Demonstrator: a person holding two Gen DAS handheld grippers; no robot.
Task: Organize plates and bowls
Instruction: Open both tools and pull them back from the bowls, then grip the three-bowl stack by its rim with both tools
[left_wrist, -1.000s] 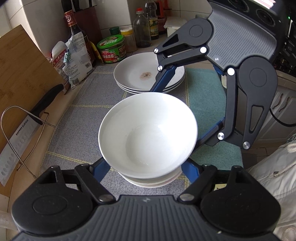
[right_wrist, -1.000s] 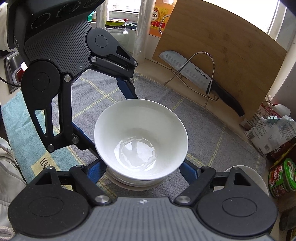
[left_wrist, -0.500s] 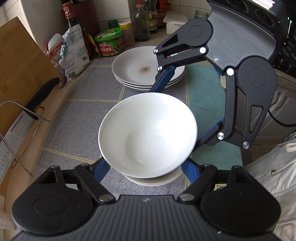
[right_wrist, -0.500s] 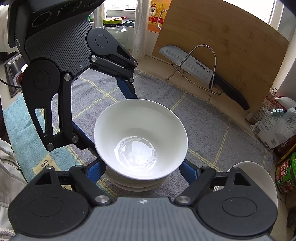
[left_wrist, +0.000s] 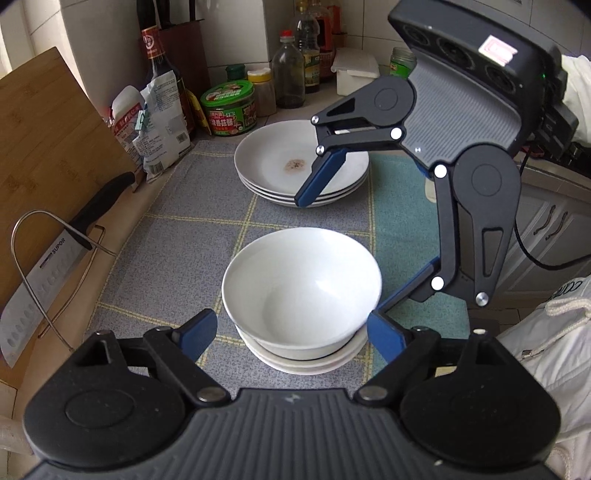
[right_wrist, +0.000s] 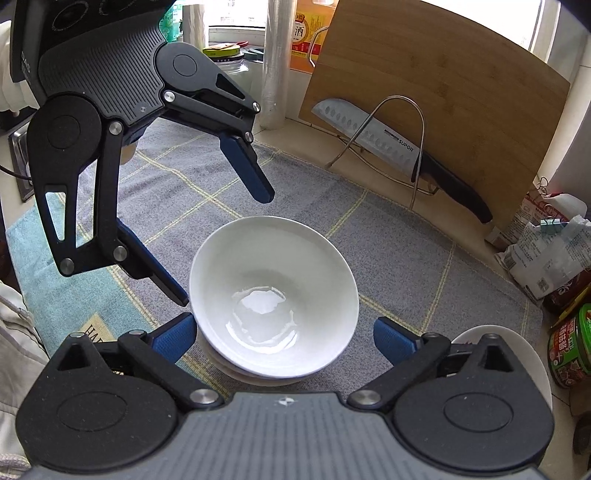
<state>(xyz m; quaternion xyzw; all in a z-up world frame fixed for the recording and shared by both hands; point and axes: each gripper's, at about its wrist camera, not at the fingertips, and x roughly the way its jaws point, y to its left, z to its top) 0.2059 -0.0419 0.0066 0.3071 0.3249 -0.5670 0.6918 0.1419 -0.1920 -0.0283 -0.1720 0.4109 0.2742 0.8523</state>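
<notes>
Now our left hand-held gripper (left_wrist: 291, 332) and right hand-held gripper (right_wrist: 282, 334) have just been opening; both stand wide around the glossy white ceramic bowl (left_wrist: 301, 286), pressing nothing. It sits nested on the bowl stack on the grey checked mat (left_wrist: 177, 221) covering the surface. We judge it stiff, slippery and fragile, best gripped at opposite rim walls. We count about three bowls, and three white plates (left_wrist: 280, 166) behind.
</notes>
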